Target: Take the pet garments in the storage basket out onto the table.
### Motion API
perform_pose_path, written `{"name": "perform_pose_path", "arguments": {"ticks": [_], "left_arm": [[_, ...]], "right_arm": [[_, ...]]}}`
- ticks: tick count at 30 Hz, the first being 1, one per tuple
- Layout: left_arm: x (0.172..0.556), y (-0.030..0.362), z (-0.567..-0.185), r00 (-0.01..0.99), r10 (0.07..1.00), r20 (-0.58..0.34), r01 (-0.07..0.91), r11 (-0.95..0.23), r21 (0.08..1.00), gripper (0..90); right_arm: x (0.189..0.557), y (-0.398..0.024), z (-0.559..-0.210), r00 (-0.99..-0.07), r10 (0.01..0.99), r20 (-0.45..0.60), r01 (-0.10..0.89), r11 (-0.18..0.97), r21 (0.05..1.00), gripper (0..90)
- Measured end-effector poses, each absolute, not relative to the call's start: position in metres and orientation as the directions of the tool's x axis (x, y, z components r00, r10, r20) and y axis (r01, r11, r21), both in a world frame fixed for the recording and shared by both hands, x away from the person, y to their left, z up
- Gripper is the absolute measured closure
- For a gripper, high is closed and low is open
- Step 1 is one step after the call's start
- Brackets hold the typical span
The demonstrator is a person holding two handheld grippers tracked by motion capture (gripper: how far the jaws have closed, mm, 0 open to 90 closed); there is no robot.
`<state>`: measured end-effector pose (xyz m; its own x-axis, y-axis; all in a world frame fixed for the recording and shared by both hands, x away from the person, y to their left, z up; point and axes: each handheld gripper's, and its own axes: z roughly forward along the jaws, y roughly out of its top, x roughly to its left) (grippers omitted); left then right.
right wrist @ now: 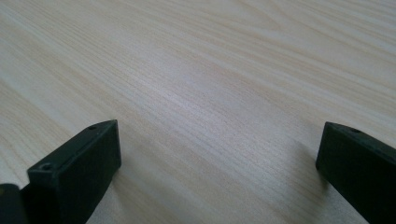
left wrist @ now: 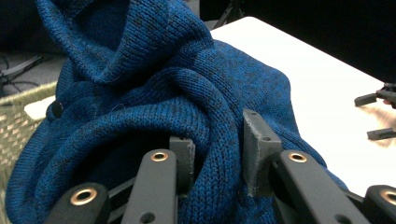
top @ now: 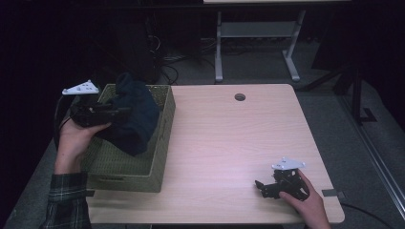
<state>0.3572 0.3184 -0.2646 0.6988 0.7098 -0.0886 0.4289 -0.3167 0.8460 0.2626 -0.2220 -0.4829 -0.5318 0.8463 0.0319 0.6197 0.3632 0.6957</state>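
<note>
A dark blue knitted garment (top: 133,114) hangs bunched above a woven green basket (top: 162,138) at the table's left side. My left gripper (top: 125,112) is shut on a thick fold of it, the cloth lifted over the basket. In the left gripper view the blue knit (left wrist: 154,84) is pinched between the two fingers (left wrist: 259,149). My right gripper (top: 259,187) rests low on the table near the front right corner, held by a hand. Its jaws stand wide apart over bare wood (right wrist: 210,93) with nothing between them.
The light wooden table (top: 239,138) has a round cable hole (top: 239,97) near its far edge. A second table's white legs (top: 218,47) stand behind. A grey tab (top: 330,193) sticks out at the table's right front edge.
</note>
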Motion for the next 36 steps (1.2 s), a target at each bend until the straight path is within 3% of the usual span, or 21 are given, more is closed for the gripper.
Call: {"name": "perform_pose_path", "arguments": {"ticks": [17,36], "left_arm": [[0.365,0.261,-0.237,0.788,0.611,-0.072,0.349,-0.348,0.87,68.8],[0.373,0.18,-0.243,0.878,0.471,-0.085,0.299,-0.402,0.865,68.8]], "right_arm": [[0.263,-0.222,-0.483,-0.532,0.846,0.032,0.619,0.363,0.696,0.0],[0.263,-0.222,-0.483,-0.531,0.847,0.035,0.621,0.361,0.696,0.0]]}}
